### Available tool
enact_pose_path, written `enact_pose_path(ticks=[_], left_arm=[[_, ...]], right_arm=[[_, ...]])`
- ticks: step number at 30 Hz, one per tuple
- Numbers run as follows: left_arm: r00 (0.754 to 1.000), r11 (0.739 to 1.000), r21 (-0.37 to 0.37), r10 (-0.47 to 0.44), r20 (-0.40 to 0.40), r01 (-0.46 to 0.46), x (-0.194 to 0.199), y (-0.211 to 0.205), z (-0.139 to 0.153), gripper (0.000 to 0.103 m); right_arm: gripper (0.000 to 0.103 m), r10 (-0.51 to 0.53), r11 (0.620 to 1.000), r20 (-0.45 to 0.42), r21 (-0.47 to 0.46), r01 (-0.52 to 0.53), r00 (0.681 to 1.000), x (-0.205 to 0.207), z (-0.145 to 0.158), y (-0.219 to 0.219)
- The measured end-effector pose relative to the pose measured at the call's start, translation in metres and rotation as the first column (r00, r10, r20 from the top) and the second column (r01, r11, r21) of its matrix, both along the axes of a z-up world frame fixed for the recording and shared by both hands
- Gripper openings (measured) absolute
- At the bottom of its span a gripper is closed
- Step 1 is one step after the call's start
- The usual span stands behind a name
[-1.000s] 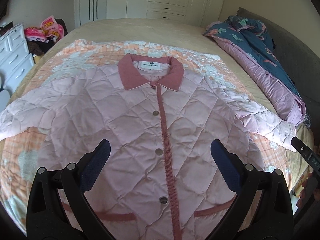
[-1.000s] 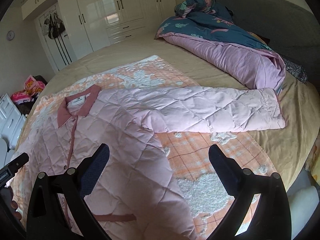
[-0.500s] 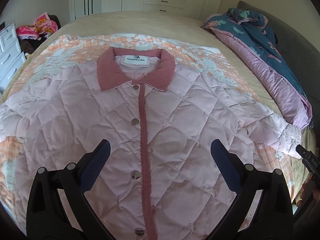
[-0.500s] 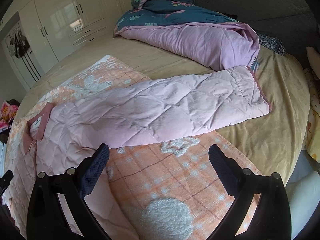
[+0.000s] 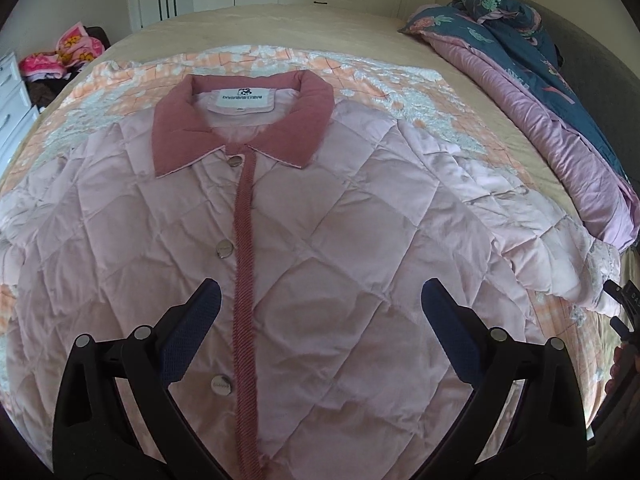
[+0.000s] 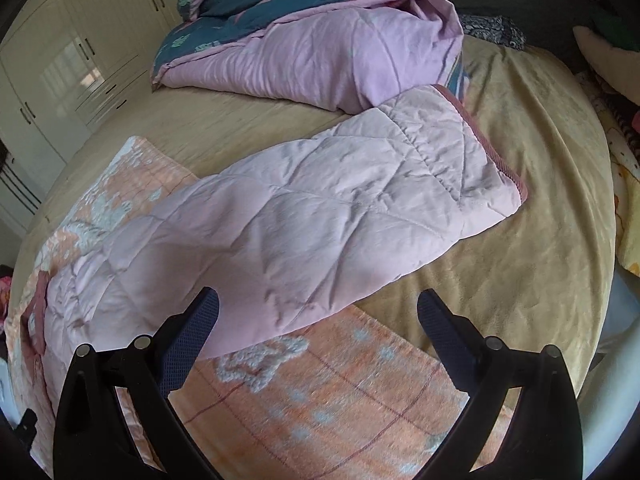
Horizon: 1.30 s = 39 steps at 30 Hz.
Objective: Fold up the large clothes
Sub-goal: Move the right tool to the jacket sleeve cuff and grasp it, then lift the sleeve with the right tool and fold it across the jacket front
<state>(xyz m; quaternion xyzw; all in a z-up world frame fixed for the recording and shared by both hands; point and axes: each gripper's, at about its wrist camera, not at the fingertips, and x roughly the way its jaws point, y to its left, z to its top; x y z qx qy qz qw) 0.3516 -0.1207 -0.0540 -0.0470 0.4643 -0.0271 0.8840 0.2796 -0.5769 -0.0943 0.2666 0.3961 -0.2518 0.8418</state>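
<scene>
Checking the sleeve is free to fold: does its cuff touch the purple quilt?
Cannot tell. In the right wrist view the sleeve cuff ends right at the purple quilt, with no gap visible, but the overlap may be only perspective.

The left wrist camera is looking close down over the quilted jacket (image 5: 320, 240) toward its collar at 12 o'clock; the right wrist camera is facing its outstretched sleeve (image 6: 320, 208), both sharing the duvet (image 5: 540, 100).

Both grippers have black frames with silver screws (image 5: 141, 333) and dark-blue textured fingers (image 6: 191, 338)
</scene>
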Motion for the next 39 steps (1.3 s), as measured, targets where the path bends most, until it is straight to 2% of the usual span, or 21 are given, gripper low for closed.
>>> enact_pose_path(ticks=[6, 10, 12, 13, 15, 16, 18, 20, 23, 28, 35, 39], left_arm=[[1.000, 1.000, 0.012, 0.012, 0.005, -0.012, 0.012, 0.002, 0.001, 0.094], [1.000, 1.000, 0.017, 0.023, 0.012, -0.023, 0.016, 0.008, 0.004, 0.094], [1.000, 1.000, 0.014, 0.025, 0.014, -0.025, 0.017, 0.013, 0.006, 0.094], [1.000, 1.000, 0.014, 0.025, 0.014, -0.025, 0.018, 0.015, 0.007, 0.094], [0.999, 0.999, 0.018, 0.030, 0.015, -0.030, 0.019, 0.019, 0.009, 0.094], [0.999, 0.999, 0.018, 0.032, 0.015, -0.033, 0.019, 0.022, 0.011, 0.094], [0.999, 0.999, 0.015, 0.039, 0.025, -0.039, 0.019, 0.027, 0.017, 0.094], [0.998, 0.999, 0.015, 0.042, 0.036, -0.043, 0.017, 0.031, 0.022, 0.094], [0.998, 0.999, 0.012, 0.048, 0.050, -0.049, 0.015, 0.038, 0.032, 0.094], [0.995, 0.999, 0.010, 0.046, 0.087, -0.047, 0.007, 0.050, 0.055, 0.094], [0.988, 0.999, 0.009, 0.045, 0.148, -0.046, -0.001, 0.073, 0.094, 0.094], [0.985, 0.998, -0.037, 0.052, 0.166, -0.047, -0.005, 0.092, 0.110, 0.094]], right_arm=[[0.099, -0.143, 0.986, -0.012, 0.086, 0.144, 0.990, 0.010, -0.026, -0.040], [0.099, -0.185, 0.979, 0.026, 0.094, 0.182, 0.982, 0.017, -0.037, -0.058], [0.097, -0.215, 0.970, 0.053, 0.126, 0.207, 0.975, 0.017, -0.038, -0.064], [0.093, -0.232, 0.966, 0.059, 0.129, 0.223, 0.971, 0.016, -0.037, -0.066], [0.072, -0.252, 0.962, 0.079, 0.127, 0.241, 0.964, 0.013, -0.033, -0.067], [0.054, -0.247, 0.963, 0.094, 0.130, 0.235, 0.964, 0.012, -0.030, -0.067], [0.039, -0.228, 0.970, 0.128, 0.117, 0.214, 0.965, 0.009, -0.023, -0.066], [0.027, -0.184, 0.982, 0.179, 0.077, 0.172, 0.967, 0.006, -0.008, -0.060], [0.020, -0.109, 0.994, 0.239, 0.037, 0.103, 0.965, 0.007, 0.020, -0.044], [0.017, 0.002, 1.000, 0.322, -0.014, 0.002, 0.947, 0.010, 0.070, -0.009], [0.015, 0.151, 0.988, 0.387, -0.095, -0.124, 0.910, 0.016, 0.126, 0.047], [0.015, 0.229, 0.972, 0.410, -0.142, -0.187, 0.883, 0.022, 0.153, 0.084]])
